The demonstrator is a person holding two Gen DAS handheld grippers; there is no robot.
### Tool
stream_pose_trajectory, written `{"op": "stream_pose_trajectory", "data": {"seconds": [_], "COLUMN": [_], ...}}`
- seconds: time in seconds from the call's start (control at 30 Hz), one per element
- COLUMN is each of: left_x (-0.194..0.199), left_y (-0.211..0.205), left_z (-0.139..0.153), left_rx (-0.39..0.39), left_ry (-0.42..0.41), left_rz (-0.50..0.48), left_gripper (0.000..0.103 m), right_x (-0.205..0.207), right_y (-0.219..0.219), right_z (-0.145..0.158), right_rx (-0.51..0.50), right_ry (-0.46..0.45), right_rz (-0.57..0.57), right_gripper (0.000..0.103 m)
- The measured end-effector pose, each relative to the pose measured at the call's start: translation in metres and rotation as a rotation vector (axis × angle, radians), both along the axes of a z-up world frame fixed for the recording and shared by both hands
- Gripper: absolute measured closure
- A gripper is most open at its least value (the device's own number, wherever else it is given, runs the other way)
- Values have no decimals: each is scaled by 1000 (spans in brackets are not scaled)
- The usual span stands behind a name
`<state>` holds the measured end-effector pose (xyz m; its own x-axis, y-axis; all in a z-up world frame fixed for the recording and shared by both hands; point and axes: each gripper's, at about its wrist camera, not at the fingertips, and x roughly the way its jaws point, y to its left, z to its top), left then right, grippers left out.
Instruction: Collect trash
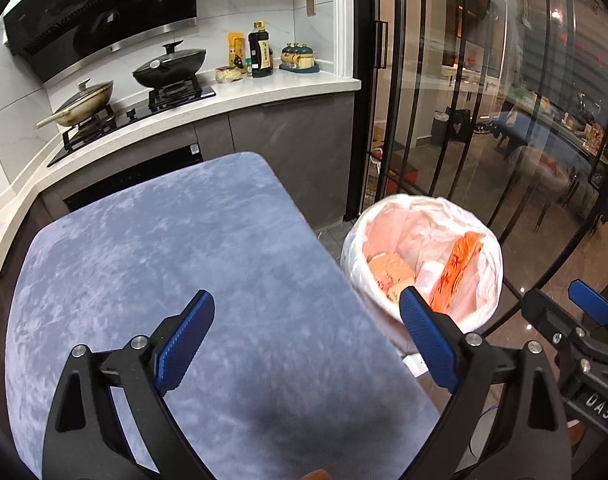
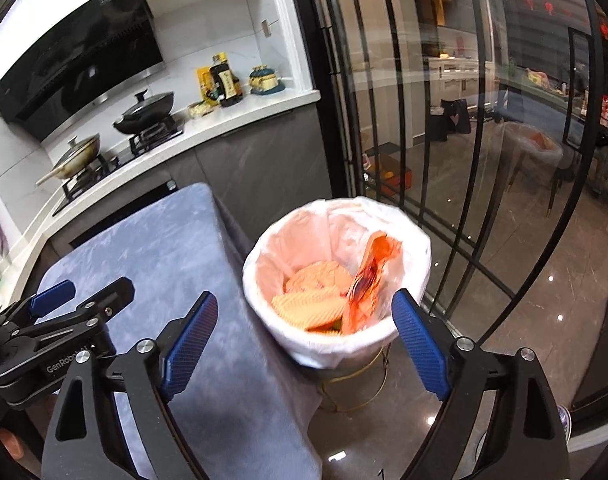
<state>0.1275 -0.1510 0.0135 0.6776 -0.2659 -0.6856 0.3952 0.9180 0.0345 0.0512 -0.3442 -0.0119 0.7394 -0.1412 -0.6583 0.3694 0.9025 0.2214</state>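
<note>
A waste bin lined with a white bag (image 1: 483, 240) (image 2: 383, 344) stands on the floor at the right edge of a blue velvet table (image 1: 164, 260) (image 2: 176, 248). Inside lie an orange wrapper (image 1: 455, 272) (image 2: 367, 276), ridged orange packets (image 1: 387, 272) (image 2: 307, 304) and a small white round item (image 1: 428, 275). My left gripper (image 1: 305, 320) is open over the table's right edge, nothing between its blue pads. My right gripper (image 2: 304, 320) is open in front of the bin with nothing between its blue pads. Each gripper shows at the edge of the other's view.
A white counter (image 1: 264, 92) (image 2: 240, 120) behind the table carries a gas hob with two lidded pans (image 1: 170, 66), a dark bottle (image 1: 260, 54) and jars. Black-framed glass doors (image 1: 443, 100) (image 2: 443, 120) stand to the right. The floor is glossy brown tile (image 2: 523, 320).
</note>
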Motion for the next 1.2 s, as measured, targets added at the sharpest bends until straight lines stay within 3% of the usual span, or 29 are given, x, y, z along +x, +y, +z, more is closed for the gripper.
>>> {"op": "stream_pose_trajectory", "data": {"seconds": [0.1,0.5,1.2], "left_x": [-9,-27,-35], "left_y": [6,16,17], "left_z": [-4,-18,-33], "left_rx": [8,27,68], "left_ry": [11,48,73], "left_rz": [7,40,56], "left_gripper": [13,11,10], "right_x": [-8,-32,-35], "right_y": [7,14,18], "right_z": [-4,-14,-23], "right_rx": [0,-15,-29], "right_ry": [15,63,99], "right_rz": [16,16,44], "right_gripper": [7,7,7]}}
